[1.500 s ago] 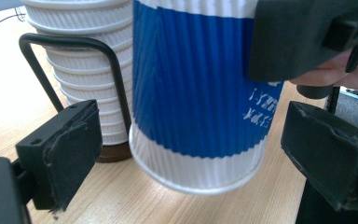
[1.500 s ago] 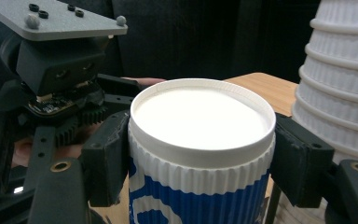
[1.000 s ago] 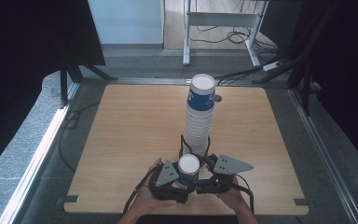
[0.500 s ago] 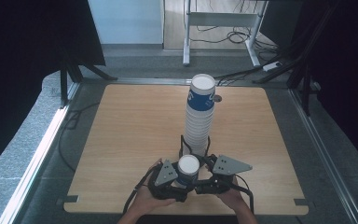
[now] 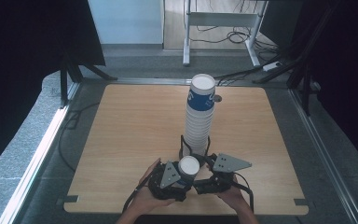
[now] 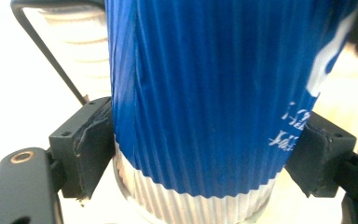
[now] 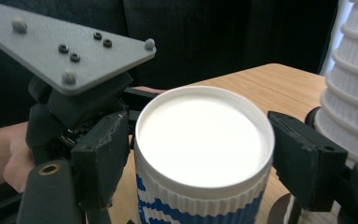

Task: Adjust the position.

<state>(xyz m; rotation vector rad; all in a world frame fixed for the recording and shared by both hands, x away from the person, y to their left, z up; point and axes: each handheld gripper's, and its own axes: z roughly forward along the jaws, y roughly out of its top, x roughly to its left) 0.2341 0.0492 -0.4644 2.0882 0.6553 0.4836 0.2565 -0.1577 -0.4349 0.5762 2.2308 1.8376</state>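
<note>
A blue ribbed paper cup with a white lid (image 5: 189, 165) stands near the table's front edge, between both grippers. My left gripper (image 5: 179, 179) has just been closing its jaws, and in the left gripper view (image 6: 203, 149) its pads (image 6: 86, 144) press on the cup's blue wall (image 6: 205, 93). My right gripper (image 5: 204, 175) has just been opening its jaws. In the right gripper view (image 7: 203, 140) they flank the cup's lid (image 7: 203, 135) with a slight gap on each side. The left gripper's grey plate (image 7: 70, 42) sits beyond the cup.
A tall stack of white ribbed cups (image 5: 199, 126), topped by a blue one, stands in a black wire holder (image 5: 182, 144) just behind the held cup. The wooden table (image 5: 130, 121) has bare room to the left and right. Cables trail off its front edge.
</note>
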